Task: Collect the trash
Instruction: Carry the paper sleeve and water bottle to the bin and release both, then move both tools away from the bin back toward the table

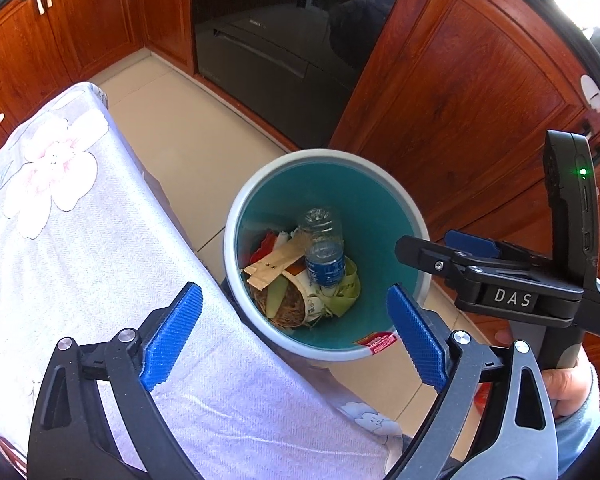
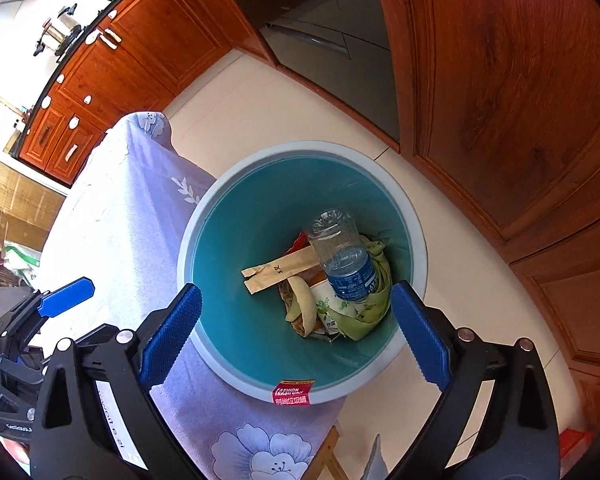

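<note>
A round bin with a grey rim (image 1: pixel 260 178) (image 2: pixel 204 204) and teal inside stands on the floor beside the table. In it lie a clear plastic bottle with a blue label (image 1: pixel 323 250) (image 2: pixel 342 256), a paper chopstick sleeve (image 1: pixel 274 265) (image 2: pixel 278 270), a paper cup, green wrappers and food scraps. My left gripper (image 1: pixel 294 334) is open and empty, above the table edge and the bin's near rim. My right gripper (image 2: pixel 296 336) is open and empty, above the bin's near rim. The right gripper also shows in the left wrist view (image 1: pixel 452 246).
The table has a lilac floral cloth (image 1: pixel 80 240) (image 2: pixel 132 216). Red-brown wooden cabinets (image 1: pixel 460 92) (image 2: pixel 520 100) and a dark oven front (image 1: pixel 284 52) stand behind the bin. Beige floor tiles (image 1: pixel 172 100) lie between. A wooden table leg (image 2: pixel 328 452) shows below the cloth.
</note>
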{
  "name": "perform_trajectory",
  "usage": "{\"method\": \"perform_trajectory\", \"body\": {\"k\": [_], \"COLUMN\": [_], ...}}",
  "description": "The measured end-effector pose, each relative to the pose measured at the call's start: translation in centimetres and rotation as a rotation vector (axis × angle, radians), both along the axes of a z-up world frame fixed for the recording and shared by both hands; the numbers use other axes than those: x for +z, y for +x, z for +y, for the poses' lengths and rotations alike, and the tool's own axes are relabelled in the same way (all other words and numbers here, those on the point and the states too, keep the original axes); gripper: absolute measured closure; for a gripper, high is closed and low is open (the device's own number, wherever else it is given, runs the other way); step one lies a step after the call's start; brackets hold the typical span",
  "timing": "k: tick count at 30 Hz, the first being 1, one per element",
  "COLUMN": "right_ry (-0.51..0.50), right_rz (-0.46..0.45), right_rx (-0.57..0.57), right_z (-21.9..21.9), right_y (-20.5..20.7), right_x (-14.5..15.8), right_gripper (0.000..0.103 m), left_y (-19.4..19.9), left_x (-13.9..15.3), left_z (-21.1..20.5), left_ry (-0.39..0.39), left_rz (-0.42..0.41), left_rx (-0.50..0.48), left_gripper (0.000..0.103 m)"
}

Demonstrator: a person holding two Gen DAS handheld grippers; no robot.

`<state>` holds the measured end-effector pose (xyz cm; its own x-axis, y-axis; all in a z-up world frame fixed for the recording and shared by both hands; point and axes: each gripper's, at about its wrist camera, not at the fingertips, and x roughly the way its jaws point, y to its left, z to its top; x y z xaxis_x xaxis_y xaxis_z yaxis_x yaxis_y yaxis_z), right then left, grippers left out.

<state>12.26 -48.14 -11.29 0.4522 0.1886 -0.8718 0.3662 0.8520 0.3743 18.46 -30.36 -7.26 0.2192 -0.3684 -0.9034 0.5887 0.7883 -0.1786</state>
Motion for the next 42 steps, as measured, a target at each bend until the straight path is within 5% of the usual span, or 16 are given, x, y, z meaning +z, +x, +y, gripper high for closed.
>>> {"method": "perform_trajectory", "body": {"k": [23, 34, 42], "right_ry": [-0.094, -0.136, -0.155], "right_rz": [-0.059, -0.093, -0.118], "right_rx": [0.029, 0.13, 0.266], "right_z": [4.9, 11.9, 19.7], "right_y": [-3.4, -4.4, -3.9], "right_x": [5.7, 8.8, 10.3], "right_gripper": [0.011, 0.007, 0.007], "left_y": [-4.8, -7.4, -9.2], "left_x": [5.1, 6.8, 6.4], "left_z": [5.9, 13.9, 23.7], "left_ry": [-0.079, -0.113, -0.059], "left_rz": [-0.113, -0.157, -0.2], "left_rx": [0.0, 0.081, 0.193], "left_gripper": [0.004, 0.004, 0.004]}}
